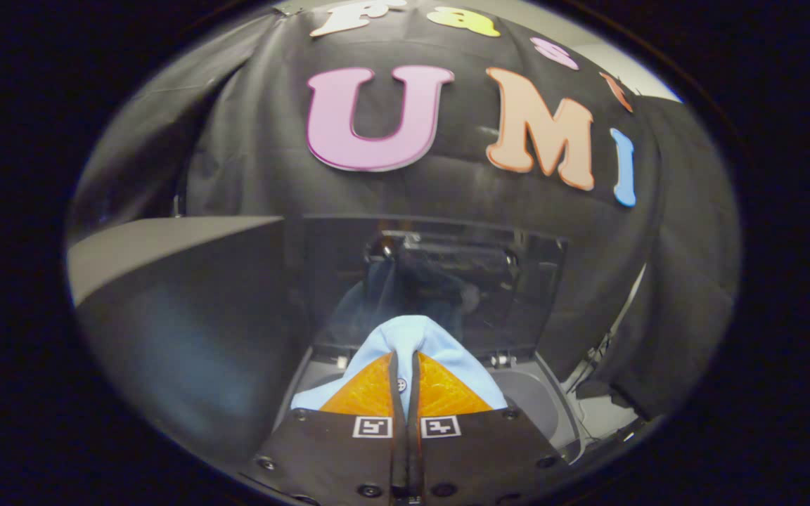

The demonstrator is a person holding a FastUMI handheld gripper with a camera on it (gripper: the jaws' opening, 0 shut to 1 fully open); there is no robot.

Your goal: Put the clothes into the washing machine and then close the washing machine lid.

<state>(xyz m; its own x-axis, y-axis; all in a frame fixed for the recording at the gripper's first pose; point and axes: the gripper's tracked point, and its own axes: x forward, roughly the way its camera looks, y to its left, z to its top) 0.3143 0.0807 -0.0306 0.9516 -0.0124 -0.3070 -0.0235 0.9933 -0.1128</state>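
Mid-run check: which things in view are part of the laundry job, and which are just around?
Part of the job:
- light blue garment, pinched between the gripper fingers
- washing machine, opening just beyond the fingers
- its lid, standing open

Just around:
- dark box-like surface beside the machine
- cables on its other side

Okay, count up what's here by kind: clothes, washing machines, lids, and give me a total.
Clothes: 1, light blue garment pinched in the shut jaws of the gripper
Washing machines: 1, washer below
Lids: 1, lid raised open
Total: 3
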